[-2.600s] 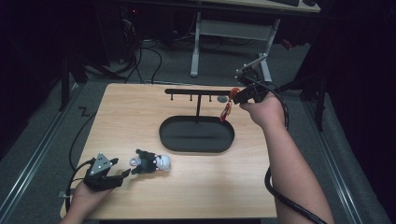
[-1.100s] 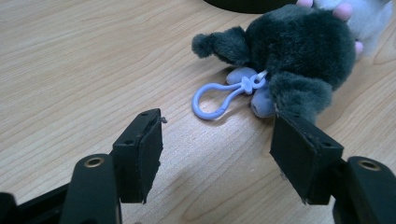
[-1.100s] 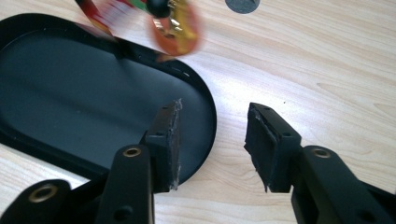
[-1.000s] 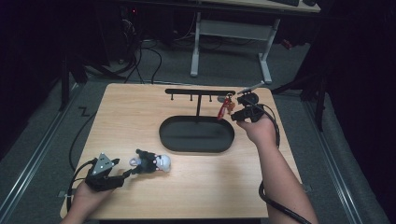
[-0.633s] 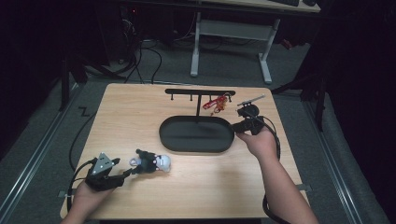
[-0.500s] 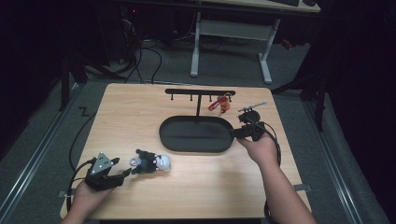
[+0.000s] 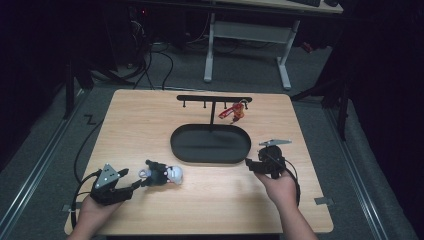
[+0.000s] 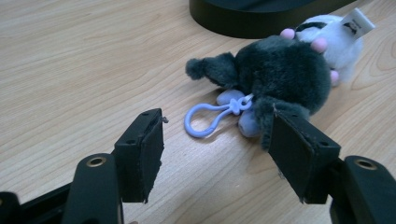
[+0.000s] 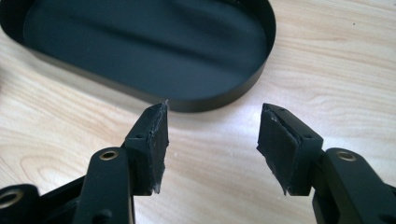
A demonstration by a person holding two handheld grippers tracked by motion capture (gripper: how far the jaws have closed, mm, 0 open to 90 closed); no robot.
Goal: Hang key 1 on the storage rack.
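The left tongs (image 8: pixel 215 154) are spread wide and grip nothing, low over the wooden worktop (image 7: pixel 140 130). Just ahead of them lies a dark plush toy (image 8: pixel 275 77) with a lilac clip (image 8: pixel 203 122); its fur touches one pad. The right tongs (image 9: pixel 212 147) are also spread and empty, their tips just short of a black oval tray (image 9: pixel 154 51). Beyond the tray, a red keychain (image 7: pixel 235 111) hangs from a black rack (image 7: pixel 214 98).

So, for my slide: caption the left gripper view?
Open hand-held gripper facing a dark plush keychain on the wooden table.
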